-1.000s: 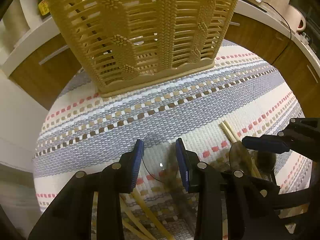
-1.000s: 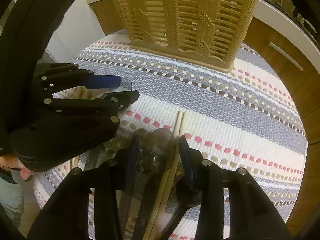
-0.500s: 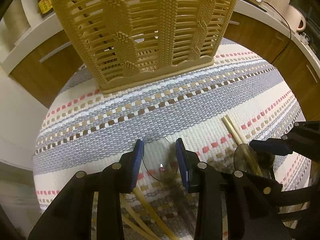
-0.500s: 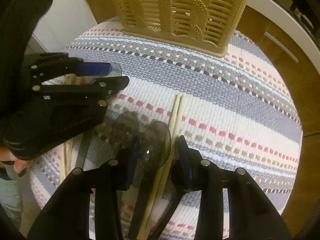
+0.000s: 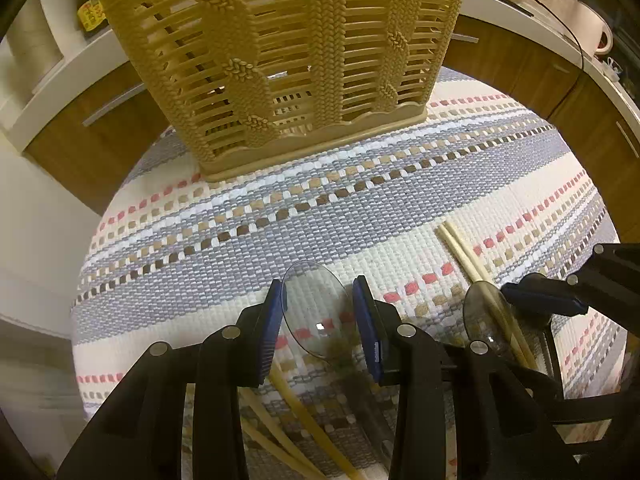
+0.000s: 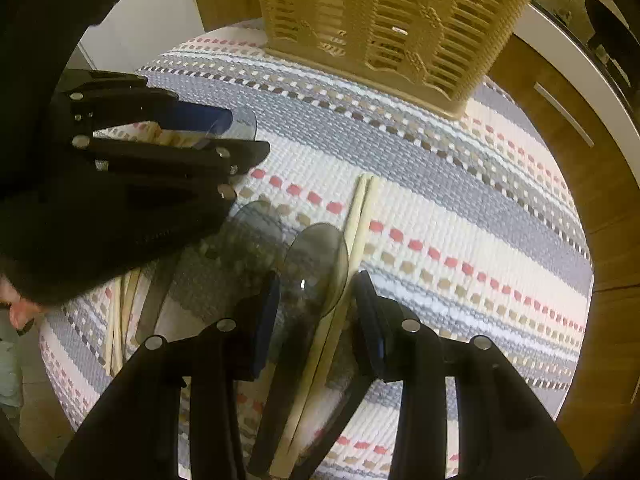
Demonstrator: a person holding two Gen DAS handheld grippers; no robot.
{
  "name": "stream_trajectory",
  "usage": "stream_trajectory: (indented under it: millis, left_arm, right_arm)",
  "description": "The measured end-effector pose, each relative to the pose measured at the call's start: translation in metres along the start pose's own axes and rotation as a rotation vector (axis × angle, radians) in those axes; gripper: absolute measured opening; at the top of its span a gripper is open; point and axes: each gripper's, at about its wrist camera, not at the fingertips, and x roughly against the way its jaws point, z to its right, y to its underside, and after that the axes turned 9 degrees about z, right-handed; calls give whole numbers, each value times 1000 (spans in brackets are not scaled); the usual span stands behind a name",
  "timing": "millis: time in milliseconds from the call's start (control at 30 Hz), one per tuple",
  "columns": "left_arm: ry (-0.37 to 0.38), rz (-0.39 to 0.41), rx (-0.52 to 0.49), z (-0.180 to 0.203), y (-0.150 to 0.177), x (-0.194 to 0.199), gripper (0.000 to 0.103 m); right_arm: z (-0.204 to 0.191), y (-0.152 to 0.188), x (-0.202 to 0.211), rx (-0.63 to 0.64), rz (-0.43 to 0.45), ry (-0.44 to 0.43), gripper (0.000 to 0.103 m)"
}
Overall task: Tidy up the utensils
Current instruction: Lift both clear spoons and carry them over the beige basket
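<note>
My left gripper (image 5: 316, 312) is shut on a clear plastic spoon (image 5: 314, 312), its bowl held between the blue pads just above the striped cloth. My right gripper (image 6: 316, 300) is shut on a smoky clear spoon (image 6: 320, 264), lifted off the cloth; that spoon also shows in the left wrist view (image 5: 480, 320). A pair of pale chopsticks (image 6: 360, 220) lies on the cloth under the right gripper. A tan slatted basket (image 5: 288, 52) stands at the far side of the table. More chopsticks (image 5: 304, 412) lie under the left gripper.
The round table carries a striped woven cloth (image 5: 360, 200). Another smoky spoon (image 6: 244, 248) lies on the cloth left of the right gripper. Wooden cabinets and a white counter (image 5: 560, 52) ring the table. A kettle and an appliance stand on the counter.
Both grippers have risen with their spoons. The right gripper's smoky spoon has lifted off the cloth, leaving the other smoky spoon and the chopsticks lying there.
</note>
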Motion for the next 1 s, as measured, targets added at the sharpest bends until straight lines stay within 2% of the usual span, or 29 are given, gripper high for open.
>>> stream_trajectory:
  millis: [67,167,233,333,733,867,1000]
  left_arm:
    - [-1,2,2,1,2,-1,33]
    - [5,15,14,1,5,2,32]
    - [17,30,28,-4,5,4,31]
    - [51,101,50,-13,5,18,30]
    - [107,506,89,-30,-19,141,30]
    - [82,650,103,-37,-41,178,30]
    - [10,779,108,-40,-73,207,30]
  right_arm:
    - [-1,-2,0,6,4,5,27]
    - [-4,-5,5,14,30,33,27]
    - [-2,-3,14,6,60,18,27]
    - [5,0,33,-10,113,7,27]
    - [25,-17,146,-15,500,-8,26]
    - [34,-38,176,-54,631,2,26]
    - [53,-64,196,-94,734,39,26]
